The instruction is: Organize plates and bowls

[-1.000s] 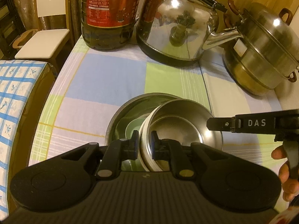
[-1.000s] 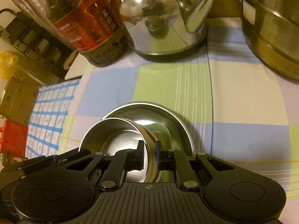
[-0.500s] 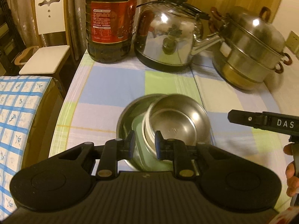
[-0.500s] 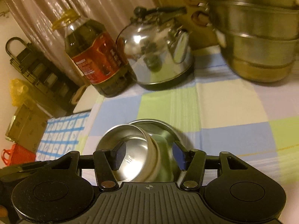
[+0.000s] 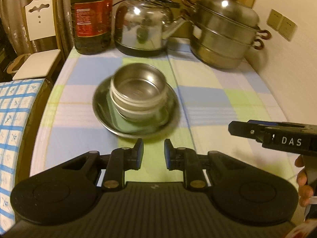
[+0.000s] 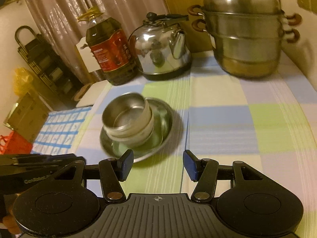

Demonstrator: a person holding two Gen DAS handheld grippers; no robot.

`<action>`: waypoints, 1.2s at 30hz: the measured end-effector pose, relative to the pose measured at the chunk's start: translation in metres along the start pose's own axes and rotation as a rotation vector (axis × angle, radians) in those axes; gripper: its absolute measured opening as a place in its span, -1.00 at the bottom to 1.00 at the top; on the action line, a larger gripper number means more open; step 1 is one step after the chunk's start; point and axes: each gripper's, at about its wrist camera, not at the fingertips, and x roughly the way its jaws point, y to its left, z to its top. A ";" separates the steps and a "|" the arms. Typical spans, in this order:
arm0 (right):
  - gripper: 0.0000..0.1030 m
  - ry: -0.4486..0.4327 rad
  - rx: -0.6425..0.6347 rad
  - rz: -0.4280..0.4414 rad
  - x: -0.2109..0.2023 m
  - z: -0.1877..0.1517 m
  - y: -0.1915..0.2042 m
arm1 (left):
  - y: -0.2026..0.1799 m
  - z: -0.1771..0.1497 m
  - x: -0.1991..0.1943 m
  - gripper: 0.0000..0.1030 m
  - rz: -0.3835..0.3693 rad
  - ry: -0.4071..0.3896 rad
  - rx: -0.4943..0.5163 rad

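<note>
Both of your tools are empty: your left gripper (image 5: 151, 152) shows a modest gap between its blue pads and nothing in it; your right gripper (image 6: 156, 165) is spread much wider, likewise holding nothing. The steel bowl (image 5: 137, 93) sits nested on another bowl inside the shallow steel plate (image 5: 168, 119), out in the middle of the checked tablecloth (image 5: 208, 97), and both tools stand apart from it on the near side; judged from that, the stack is set and the step in hand is to get clear of it cleanly.

From the right wrist view the top bowl (image 6: 126, 117) seems to lean a little toward the left edge of the plate (image 6: 166, 123), though blur makes that hard to trust; so look at it before you count it done. If it does sit crooked, pinch one rim lightly and settle it level rather than pushing from the side; steel on steel will likely slide. Keep your approach low and from the near side; the kettle (image 5: 143, 22), the oil bottle (image 5: 91, 15) and the steamer pot (image 5: 223, 33) crowd the far edge, well apart from the stack.
</note>
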 end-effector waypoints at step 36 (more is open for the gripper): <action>0.08 0.090 -0.032 -0.031 -0.139 -0.142 -0.035 | -0.124 -0.145 -0.094 -0.63 -0.043 0.005 0.017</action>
